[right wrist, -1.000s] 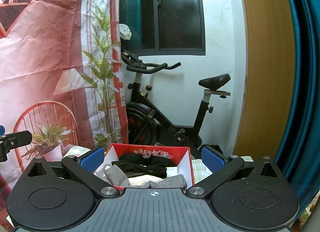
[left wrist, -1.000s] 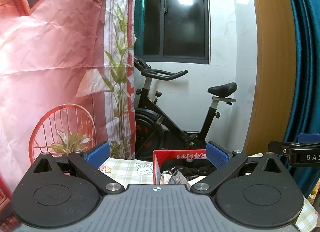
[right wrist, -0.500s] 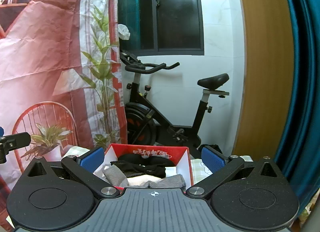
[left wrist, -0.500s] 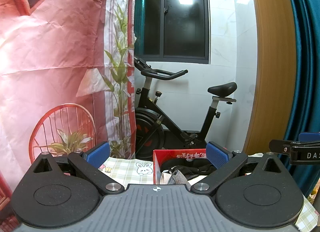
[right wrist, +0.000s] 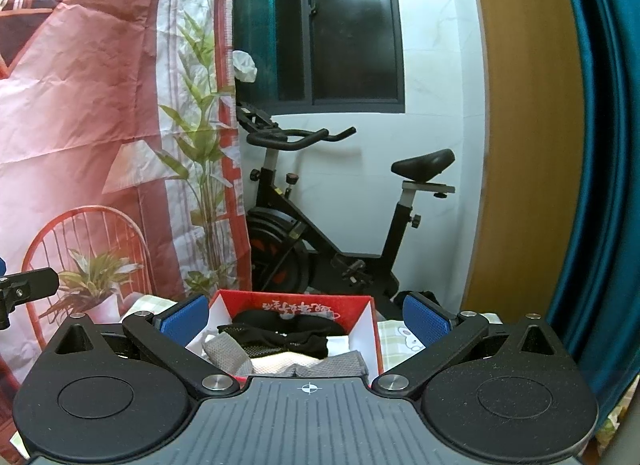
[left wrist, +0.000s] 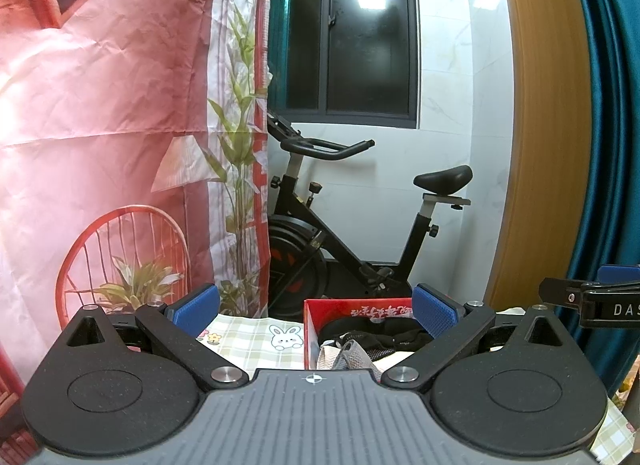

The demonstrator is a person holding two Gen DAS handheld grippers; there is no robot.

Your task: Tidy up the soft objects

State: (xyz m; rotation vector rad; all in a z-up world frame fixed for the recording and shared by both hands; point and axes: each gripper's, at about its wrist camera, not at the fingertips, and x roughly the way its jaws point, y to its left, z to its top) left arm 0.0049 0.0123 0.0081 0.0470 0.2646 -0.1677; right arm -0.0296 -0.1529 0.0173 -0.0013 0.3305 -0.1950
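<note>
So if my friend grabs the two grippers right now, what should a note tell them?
Left gripper: open, holding nothing, hovering over the checked cloth just left of the red box.
Right gripper: open, holding nothing, hovering straight in front of the red box.
Things: black socks, grey socks and a white piece lie jumbled inside the box.
Done: nothing looks sorted yet.
Left: probably reach in, lift pieces out one at a time and tidy them. The box bottom is hidden behind the gripper body.
</note>
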